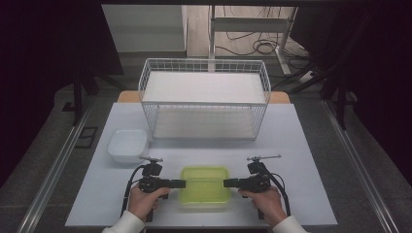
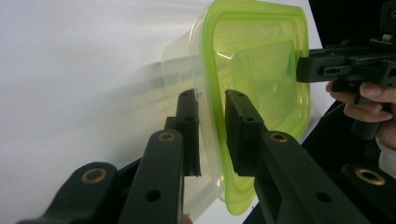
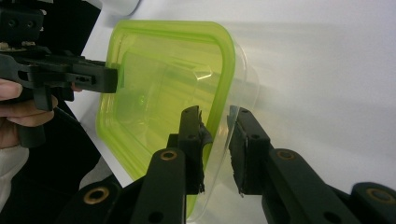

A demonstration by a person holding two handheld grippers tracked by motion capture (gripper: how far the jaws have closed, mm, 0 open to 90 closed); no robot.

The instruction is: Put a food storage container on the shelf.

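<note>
Left gripper view: the left gripper (image 2: 211, 135) fills the lower middle of the frame, its two black jaws drawn close on the rim of the green-lidded container (image 2: 261, 60), one jaw on the clear wall outside, the other over the lime lid edge. No gap shows between pads and plastic on either side, so the jaws look clamped on that rim. In the right gripper view the right gripper (image 3: 217, 144) rises from the bottom centre and is closed the same way on the opposite rim, one pad against the lid, one against the transparent wall.

The container is a rounded rectangular tub of thin see-through plastic, with a glossy translucent yellow-green lid that has a raised border. In the high view it sits at lower centre of the frame, on the matt pale tabletop (image 1: 301, 145), between the two grippers, which point at each other from left and right.

Farther up the frame stands a white wire basket (image 1: 204, 97) with a flat white board inside. A white rounded tub (image 1: 127, 144) lies at centre left.
</note>
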